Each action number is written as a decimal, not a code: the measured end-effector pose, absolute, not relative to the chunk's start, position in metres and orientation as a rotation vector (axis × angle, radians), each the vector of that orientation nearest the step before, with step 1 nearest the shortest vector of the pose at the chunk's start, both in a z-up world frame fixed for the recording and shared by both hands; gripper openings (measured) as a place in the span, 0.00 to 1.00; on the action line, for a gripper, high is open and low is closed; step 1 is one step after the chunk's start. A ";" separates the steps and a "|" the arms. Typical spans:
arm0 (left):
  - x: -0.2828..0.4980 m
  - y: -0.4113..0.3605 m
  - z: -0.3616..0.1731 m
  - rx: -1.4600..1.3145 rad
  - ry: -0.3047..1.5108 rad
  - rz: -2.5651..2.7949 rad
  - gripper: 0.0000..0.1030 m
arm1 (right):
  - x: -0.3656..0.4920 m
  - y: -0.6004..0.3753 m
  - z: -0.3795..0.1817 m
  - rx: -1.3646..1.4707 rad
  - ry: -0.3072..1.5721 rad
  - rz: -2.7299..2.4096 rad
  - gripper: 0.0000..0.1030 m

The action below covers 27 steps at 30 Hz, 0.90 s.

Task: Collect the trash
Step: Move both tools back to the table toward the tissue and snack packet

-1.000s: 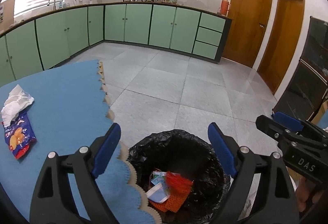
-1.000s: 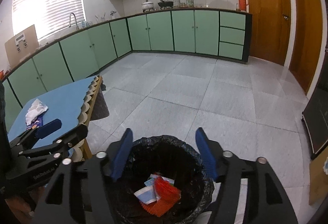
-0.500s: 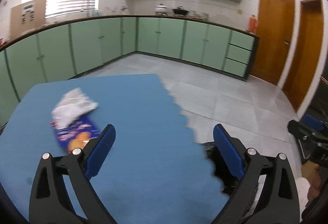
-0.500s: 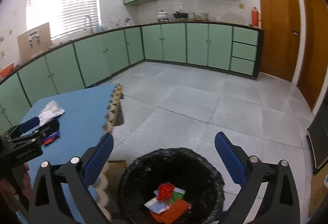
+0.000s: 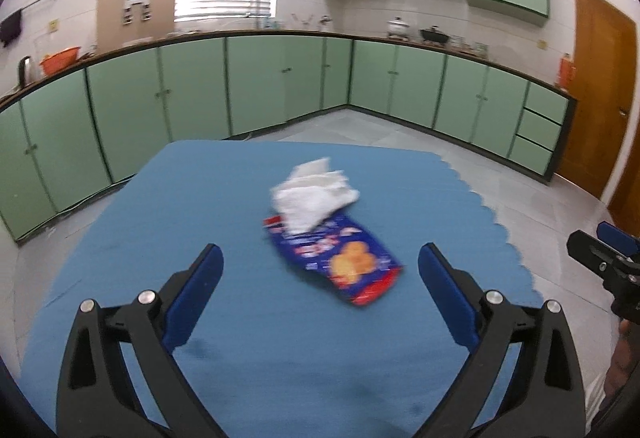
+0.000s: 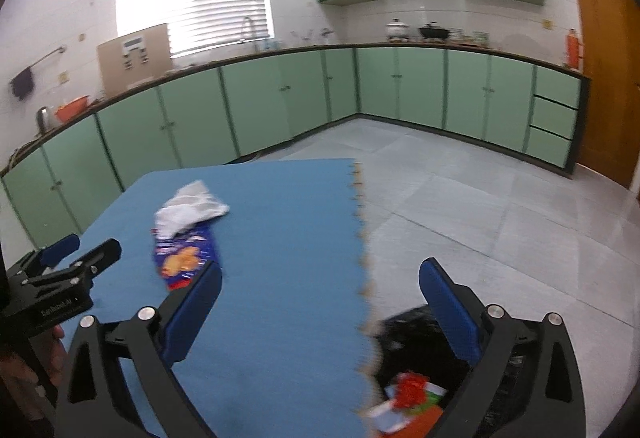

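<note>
A blue snack wrapper [image 5: 340, 258] lies on the blue table mat [image 5: 200, 197], with a crumpled white tissue [image 5: 312, 197] on its far end. My left gripper [image 5: 320, 294] is open and empty, hovering over the mat just short of the wrapper. In the right wrist view the wrapper [image 6: 184, 258] and tissue [image 6: 188, 209] lie to the left. My right gripper [image 6: 320, 314] is open and empty above the mat's scalloped edge. The black-lined trash bin [image 6: 420, 378] with several pieces of trash inside sits below it on the floor.
Green kitchen cabinets [image 5: 260, 85] run along the far walls. Grey tiled floor [image 6: 500, 205] lies right of the table. A wooden door [image 5: 600, 89] stands at the far right. The right gripper shows at the right edge of the left wrist view [image 5: 604, 258].
Both grippers have swung left from above the bin toward the table. The left now faces the wrapper and tissue head on. The bin has slid to the right view's lower right.
</note>
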State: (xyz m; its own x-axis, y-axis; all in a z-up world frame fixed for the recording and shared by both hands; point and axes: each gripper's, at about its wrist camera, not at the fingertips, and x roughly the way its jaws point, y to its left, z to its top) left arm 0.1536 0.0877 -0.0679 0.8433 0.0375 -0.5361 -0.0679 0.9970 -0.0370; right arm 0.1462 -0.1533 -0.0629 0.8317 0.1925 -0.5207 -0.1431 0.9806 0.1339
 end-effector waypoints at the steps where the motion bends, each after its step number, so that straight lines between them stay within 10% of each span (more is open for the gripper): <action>1: 0.153 0.096 -0.068 -0.057 0.567 0.070 0.92 | 0.150 -0.144 -0.065 0.089 0.565 0.195 0.94; 18: 0.157 0.168 -0.080 -0.115 0.593 0.184 0.92 | 0.225 -0.036 -0.115 -0.011 0.726 0.295 0.93; 27: 0.169 0.179 -0.090 -0.143 0.613 0.189 0.92 | 0.246 -0.014 -0.132 -0.059 0.838 0.303 0.66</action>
State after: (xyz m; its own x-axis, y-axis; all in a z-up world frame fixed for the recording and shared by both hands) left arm 0.1689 0.1789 -0.0898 0.8017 0.1339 -0.5825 -0.2182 0.9729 -0.0767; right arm 0.2459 -0.0143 -0.1320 0.6287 0.2411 -0.7394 -0.2877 0.9554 0.0669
